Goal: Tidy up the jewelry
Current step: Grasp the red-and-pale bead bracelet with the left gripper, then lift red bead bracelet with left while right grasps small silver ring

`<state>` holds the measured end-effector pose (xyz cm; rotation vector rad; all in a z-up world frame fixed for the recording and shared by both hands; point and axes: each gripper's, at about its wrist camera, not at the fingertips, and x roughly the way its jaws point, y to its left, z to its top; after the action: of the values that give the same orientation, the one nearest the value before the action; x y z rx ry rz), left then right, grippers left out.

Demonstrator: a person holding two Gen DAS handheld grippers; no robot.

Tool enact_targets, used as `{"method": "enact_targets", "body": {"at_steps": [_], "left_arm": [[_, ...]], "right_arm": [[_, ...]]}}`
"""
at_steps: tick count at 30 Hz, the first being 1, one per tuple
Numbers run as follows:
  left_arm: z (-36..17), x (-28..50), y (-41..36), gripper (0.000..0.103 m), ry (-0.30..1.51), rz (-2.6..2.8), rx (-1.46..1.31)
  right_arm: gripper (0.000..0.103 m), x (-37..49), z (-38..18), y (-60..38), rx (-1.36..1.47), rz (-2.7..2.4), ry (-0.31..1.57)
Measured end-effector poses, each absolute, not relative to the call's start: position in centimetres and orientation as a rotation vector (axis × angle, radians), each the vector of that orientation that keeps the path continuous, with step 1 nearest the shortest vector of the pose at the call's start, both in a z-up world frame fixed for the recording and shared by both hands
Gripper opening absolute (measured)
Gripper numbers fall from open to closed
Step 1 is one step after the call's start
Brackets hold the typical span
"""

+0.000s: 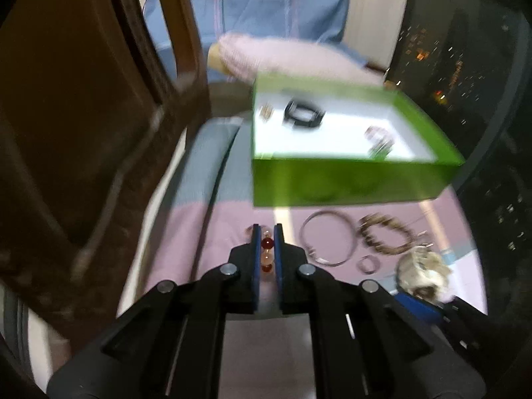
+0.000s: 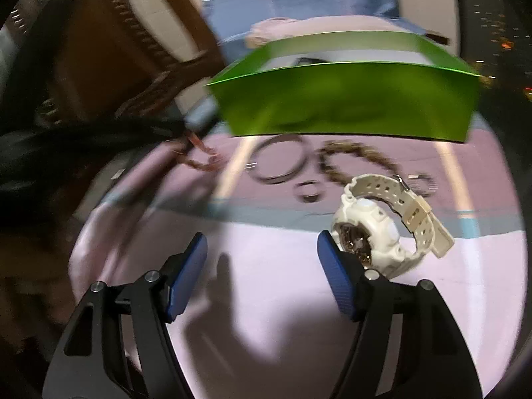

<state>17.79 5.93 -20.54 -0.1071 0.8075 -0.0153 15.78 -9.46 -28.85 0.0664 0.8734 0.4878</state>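
My left gripper (image 1: 267, 229) is shut on a bracelet of red and orange beads (image 1: 267, 243), held just above the pink cloth (image 1: 186, 239). In the right wrist view that bracelet (image 2: 199, 161) hangs blurred at the left. My right gripper (image 2: 262, 237) stands open over the cloth with nothing between its pads. A white watch (image 2: 375, 226) lies just outside its right fingertip (image 2: 327, 249). Behind stands an open green box (image 1: 349, 179) holding a black watch (image 1: 304, 114) and two small pieces.
On the cloth in front of the box lie a silver bangle (image 2: 276, 159), a brown beaded bracelet (image 2: 355, 159), a small ring (image 2: 309, 193) and another ring (image 2: 422, 183). A dark wooden chair (image 1: 83, 116) rises at the left. A person in a blue shirt (image 1: 266, 0) stands behind.
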Motion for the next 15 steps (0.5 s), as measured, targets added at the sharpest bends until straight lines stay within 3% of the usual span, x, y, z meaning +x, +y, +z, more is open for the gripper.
{"method": "enact_targets", "body": {"at_steps": [4,8,11,13,14,15], "left_arm": [[-17.5,16.0,6.3,0.007,0.748,-0.044,-0.114],[-16.7,15.3,7.6,0.007,0.745,-0.054,-0.153],[-16.2,15.0,7.7,0.007,0.731,-0.069,-0.149],[-16.0,14.7,7.8,0.007,0.726,-0.076,-0.151],[-16.0,14.5,8.0,0.007,0.727,-0.078,-0.153],[-15.9,14.5,8.1,0.007,0.728,-0.078,-0.155]], "right_arm": [[0.065,16.6,-29.0,-9.7,0.041,0.405,0.865],[0.050,18.5,-29.0,-9.4,-0.006,0.355,0.876],[0.031,19.4,-29.0,-8.5,-0.061,0.355,0.888],[0.026,19.6,-29.2,-7.7,-0.104,0.351,0.884],[0.018,19.6,-29.2,-7.5,-0.116,0.344,0.884],[0.018,19.6,-29.2,-7.4,-0.121,0.347,0.886]]}}
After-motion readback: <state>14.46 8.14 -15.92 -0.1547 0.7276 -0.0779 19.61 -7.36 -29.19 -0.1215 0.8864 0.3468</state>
